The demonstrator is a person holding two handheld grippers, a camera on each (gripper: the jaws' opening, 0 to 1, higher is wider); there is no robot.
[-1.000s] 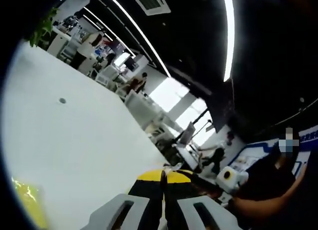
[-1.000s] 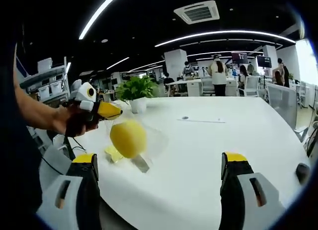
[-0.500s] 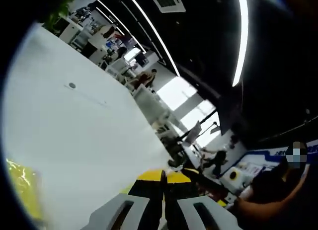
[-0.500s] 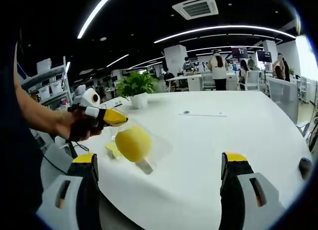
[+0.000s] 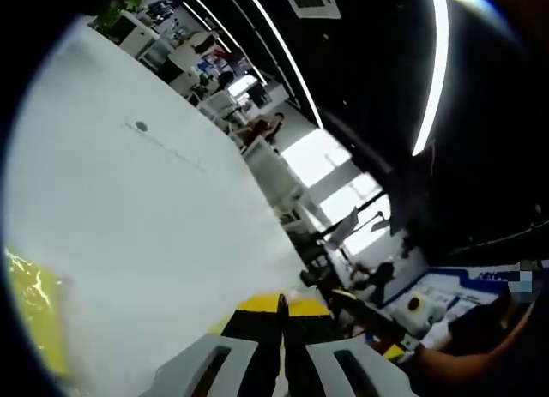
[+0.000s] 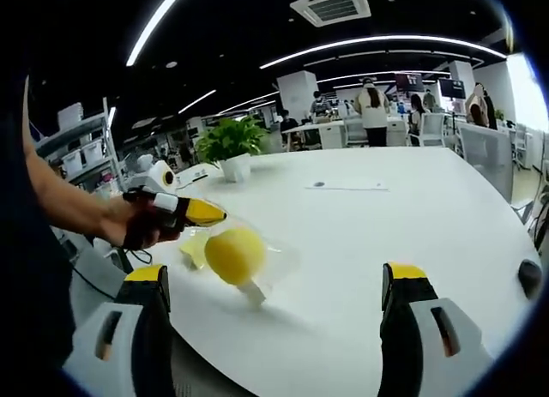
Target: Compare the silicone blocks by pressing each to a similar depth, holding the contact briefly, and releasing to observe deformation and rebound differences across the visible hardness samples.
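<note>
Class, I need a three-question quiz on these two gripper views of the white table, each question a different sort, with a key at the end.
1. True or false: the right gripper is open.
2. What sits inside the clear plastic bag on the table?
A. a red cube
B. a yellow ball
C. a blue cup
3. Fill in: behind the ball, on the table, stands a potted ____.

Key
1. True; its jaws stand wide apart.
2. B
3. plant

The left gripper, hand-held, points at the ball.
</note>
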